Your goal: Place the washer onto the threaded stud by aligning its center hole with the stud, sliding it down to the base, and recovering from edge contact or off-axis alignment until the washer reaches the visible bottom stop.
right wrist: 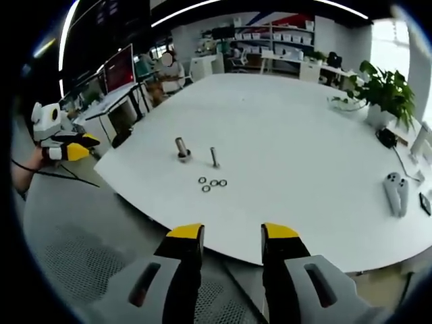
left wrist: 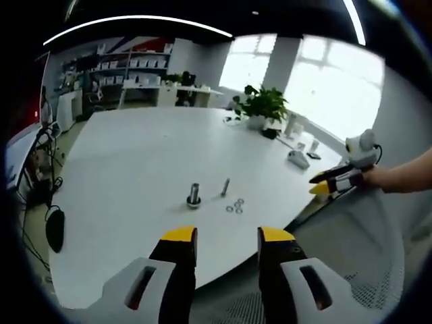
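Both grippers wait off the desk edge; no washer is picked yet.

Four small flat metal washers (right wrist: 212, 183) lie in a loose group on the round white desk (right wrist: 297, 135), just beside the thin upright threaded metal stud (right wrist: 214, 157) and the thicker short metal post on a round base (right wrist: 181, 149); the stud's long axis stands vertical. The washers lie ahead of both grippers. The right gripper (right wrist: 233, 236) seems nearer, jaws spread and empty; the left gripper (left wrist: 228, 239) is also spread and empty. One stud, one post.
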A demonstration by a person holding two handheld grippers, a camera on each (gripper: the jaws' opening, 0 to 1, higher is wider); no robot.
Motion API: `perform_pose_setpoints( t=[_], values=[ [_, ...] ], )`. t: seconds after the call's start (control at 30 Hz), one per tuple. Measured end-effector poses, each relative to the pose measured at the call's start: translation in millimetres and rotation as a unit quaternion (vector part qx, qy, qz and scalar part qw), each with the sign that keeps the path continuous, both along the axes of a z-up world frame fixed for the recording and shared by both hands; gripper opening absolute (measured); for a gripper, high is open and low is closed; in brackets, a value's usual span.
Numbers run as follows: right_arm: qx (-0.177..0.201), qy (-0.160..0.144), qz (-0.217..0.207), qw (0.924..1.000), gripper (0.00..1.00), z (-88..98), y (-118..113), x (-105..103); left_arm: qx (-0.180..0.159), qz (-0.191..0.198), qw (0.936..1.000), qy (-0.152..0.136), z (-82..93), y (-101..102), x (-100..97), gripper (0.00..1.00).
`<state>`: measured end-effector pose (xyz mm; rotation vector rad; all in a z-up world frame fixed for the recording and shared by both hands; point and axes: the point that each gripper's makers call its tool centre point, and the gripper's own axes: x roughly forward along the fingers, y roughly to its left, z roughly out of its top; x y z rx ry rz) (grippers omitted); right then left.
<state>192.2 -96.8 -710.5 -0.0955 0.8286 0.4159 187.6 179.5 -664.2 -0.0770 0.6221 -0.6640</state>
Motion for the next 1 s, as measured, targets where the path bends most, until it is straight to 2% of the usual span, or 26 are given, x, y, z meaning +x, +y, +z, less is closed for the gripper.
perform_pose_setpoints(
  t=[0.17, 0.3, 0.43, 0.6, 0.73, 0.87, 1.0],
  values=[
    [0.010, -0.003, 0.003, 0.9999, 0.42, 3.8, 3.3, 3.1, 0.004, -0.005, 1.0000, 0.002, -1.1, -0.8, -0.7, 0.34],
    [-0.005, 0.000, 0.022, 0.9998, 0.43, 4.2, 6.9, 3.6, 0.000, 0.000, 1.0000, -0.008, 3.2, 0.3, 1.7, 0.34],
    [-0.012, 0.002, 0.010, 0.9999, 0.42, 9.9, -2.2, 11.9, 0.005, -0.006, 1.0000, -0.002, -0.2, 0.2, -0.2, 0.34],
    [0.013, 0.018, -0.019, 0.9996, 0.46, 12.2, -5.9, 29.2, 0.005, -0.006, 1.0000, 0.003, -1.7, 0.7, -0.5, 0.35],
    [-0.001, 0.041, -0.005, 0.9991, 0.45, 4.5, 6.7, 35.3, 0.002, 0.004, 1.0000, -0.001, -0.2, 4.2, 1.2, 0.35],
    [0.024, 0.052, 0.003, 0.9984, 0.45, -1.9, 30.8, 44.8, 0.005, 0.004, 1.0000, 0.003, -2.3, 4.7, 1.1, 0.34],
    [0.004, 0.063, 0.035, 0.9974, 0.45, -17.9, 47.8, 49.0, 0.003, 0.005, 1.0000, -0.001, -1.2, 5.3, 1.6, 0.34]
  ],
)
